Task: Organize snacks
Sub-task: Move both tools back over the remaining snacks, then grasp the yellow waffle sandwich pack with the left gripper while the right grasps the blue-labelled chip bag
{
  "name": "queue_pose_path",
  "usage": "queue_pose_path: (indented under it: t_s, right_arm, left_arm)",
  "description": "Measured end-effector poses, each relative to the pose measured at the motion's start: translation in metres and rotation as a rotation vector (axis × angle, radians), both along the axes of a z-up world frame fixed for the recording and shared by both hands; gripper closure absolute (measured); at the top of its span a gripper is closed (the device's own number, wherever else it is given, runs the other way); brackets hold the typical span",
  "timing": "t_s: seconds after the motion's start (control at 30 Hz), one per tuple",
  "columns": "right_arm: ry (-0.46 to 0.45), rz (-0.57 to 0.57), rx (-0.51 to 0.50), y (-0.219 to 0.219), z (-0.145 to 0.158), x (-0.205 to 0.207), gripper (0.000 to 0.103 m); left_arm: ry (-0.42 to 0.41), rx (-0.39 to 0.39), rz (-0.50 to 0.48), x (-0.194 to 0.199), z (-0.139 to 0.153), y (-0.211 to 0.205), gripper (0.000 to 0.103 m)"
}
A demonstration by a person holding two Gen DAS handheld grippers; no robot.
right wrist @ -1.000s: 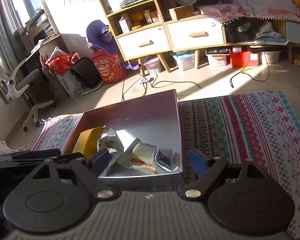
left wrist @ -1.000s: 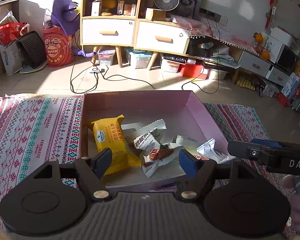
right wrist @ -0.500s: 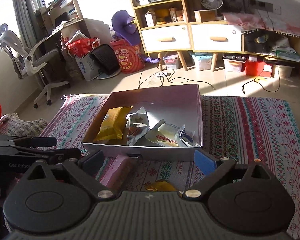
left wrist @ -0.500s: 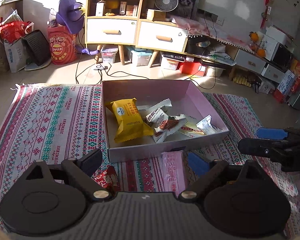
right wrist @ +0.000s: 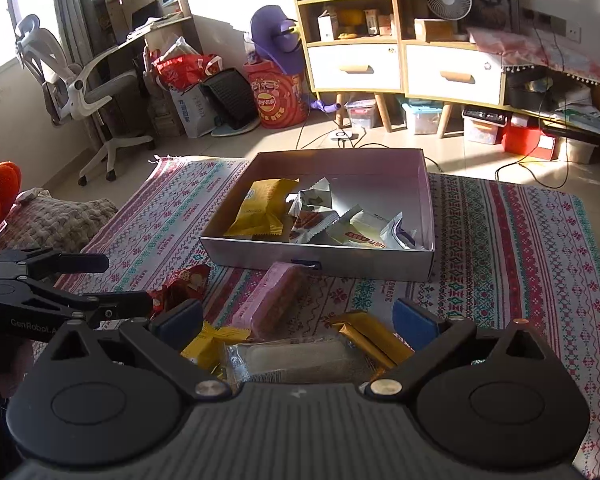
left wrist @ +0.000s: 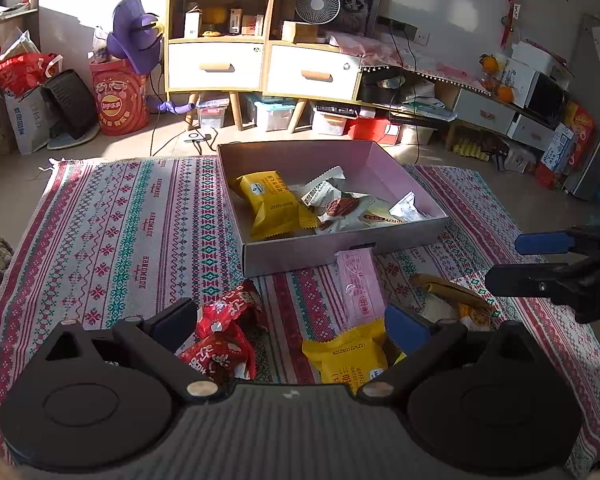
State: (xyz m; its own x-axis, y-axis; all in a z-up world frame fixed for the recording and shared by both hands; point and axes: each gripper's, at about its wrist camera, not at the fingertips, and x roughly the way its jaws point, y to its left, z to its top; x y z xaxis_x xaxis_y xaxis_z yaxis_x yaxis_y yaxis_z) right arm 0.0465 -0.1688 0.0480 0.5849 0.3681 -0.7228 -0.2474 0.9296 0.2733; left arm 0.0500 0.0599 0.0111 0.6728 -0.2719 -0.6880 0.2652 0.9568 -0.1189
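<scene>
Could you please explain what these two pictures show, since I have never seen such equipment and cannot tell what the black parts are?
A person holds a two-finger gripper in each hand, each carrying a camera looking along its fingers. One picture comes from the left gripper, the other from the right gripper; the black shapes at the bottom are the grippers themselves. Both are open and hold nothing. On the rug stands a shallow box with snacks inside. In front of it lie loose snacks: red packets, a pink bar and a yellow packet.
</scene>
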Motion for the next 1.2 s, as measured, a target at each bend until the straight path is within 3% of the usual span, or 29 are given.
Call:
queue_pose_path:
  t_s: [0.43, 0.83, 1.2]
  right_arm:
    - [0.061, 0.051, -0.042, 0.015, -0.021, -0.031, 0.001]
    - [0.123, 0.132, -0.066, 0.031, -0.038, -0.038, 0.001]
    - [0.07, 0.243, -0.137, 0.053, -0.054, -0.039, 0.015]
  left_arm:
    - [0.032, 0.006, -0.006, -0.026, -0.017, 0.032, 0.0]
    - [0.106, 0.014, -0.061, -0.029, -0.037, 0.018, 0.0]
    - [0.142, -0.023, -0.08, -0.027, -0.043, 0.008, 0.0]
